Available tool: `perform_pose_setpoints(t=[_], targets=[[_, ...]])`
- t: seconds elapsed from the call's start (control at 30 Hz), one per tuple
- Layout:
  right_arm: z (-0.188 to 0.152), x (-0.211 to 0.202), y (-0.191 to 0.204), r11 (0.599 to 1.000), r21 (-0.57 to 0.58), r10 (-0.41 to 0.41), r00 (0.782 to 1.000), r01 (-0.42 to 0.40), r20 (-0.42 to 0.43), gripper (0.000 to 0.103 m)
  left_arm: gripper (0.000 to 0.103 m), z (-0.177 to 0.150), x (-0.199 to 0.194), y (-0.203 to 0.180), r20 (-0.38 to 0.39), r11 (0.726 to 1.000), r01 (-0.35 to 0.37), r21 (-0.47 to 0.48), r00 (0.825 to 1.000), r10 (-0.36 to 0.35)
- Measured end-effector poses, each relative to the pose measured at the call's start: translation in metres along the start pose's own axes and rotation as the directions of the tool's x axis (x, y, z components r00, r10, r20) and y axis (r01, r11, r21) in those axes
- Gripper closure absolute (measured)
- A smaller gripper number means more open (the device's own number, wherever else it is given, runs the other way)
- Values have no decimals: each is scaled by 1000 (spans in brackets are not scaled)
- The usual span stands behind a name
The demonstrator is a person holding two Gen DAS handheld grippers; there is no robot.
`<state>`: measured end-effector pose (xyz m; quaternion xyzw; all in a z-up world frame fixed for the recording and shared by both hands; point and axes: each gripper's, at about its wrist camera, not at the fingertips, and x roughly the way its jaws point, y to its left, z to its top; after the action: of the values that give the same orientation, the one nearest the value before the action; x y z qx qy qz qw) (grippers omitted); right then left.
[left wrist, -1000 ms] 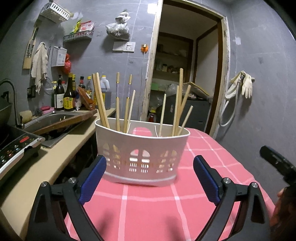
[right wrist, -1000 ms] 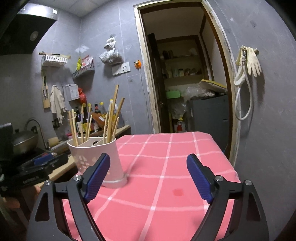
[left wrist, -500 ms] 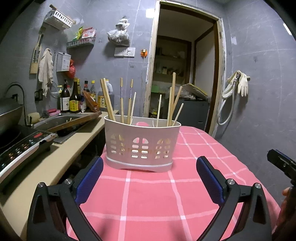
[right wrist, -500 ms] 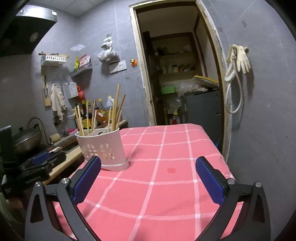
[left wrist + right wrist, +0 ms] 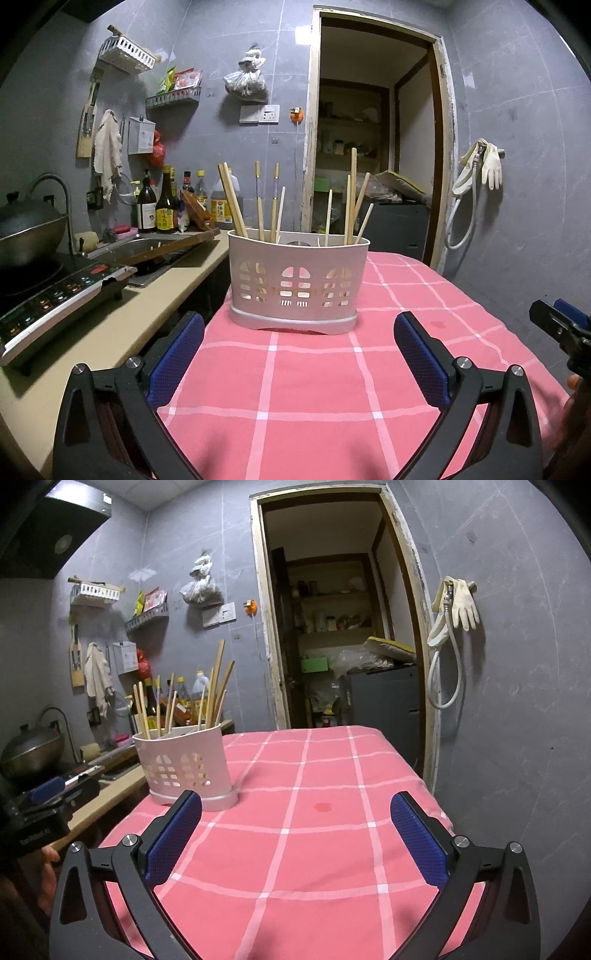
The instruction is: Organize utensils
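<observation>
A table under a pink cloth checked with white lines is filling the lower half of both views, butting against a beige kitchen counter on the left side. On that counter a black induction cooktop with a silver edge is carrying a dark lidded wok, and a steel sink is lying behind it with a wooden board across it. A row of sauce bottles is standing against the grey tiled wall beyond the sink.

A white plastic utensil basket with cut-out slots is standing upright on the cloth near the table's left edge, close to the counter. Pale wooden chopsticks are sticking up out of it at loose angles, some leaning left, others leaning right at the far end.

The left gripper, black with blue padded fingers, is pointing straight at the basket with its jaws spread wide and nothing between them; the basket is sitting just ahead of the fingertips, untouched. The right gripper is likewise gaping wide over bare cloth, gripping nothing, with the basket off to its left, just past its left finger.

A small dark red spot is marking the cloth ahead of the right gripper.
</observation>
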<state>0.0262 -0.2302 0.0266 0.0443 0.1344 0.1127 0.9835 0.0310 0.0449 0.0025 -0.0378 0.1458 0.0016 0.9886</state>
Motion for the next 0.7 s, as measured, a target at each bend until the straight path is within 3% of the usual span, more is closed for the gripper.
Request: perform_pose_setpoints(t=[0.7], targets=[[-2, 0, 3, 1000, 2, 15, 1000, -15, -12, 0, 2, -4, 4, 3, -9, 1000, 0, -14, 1000, -1]])
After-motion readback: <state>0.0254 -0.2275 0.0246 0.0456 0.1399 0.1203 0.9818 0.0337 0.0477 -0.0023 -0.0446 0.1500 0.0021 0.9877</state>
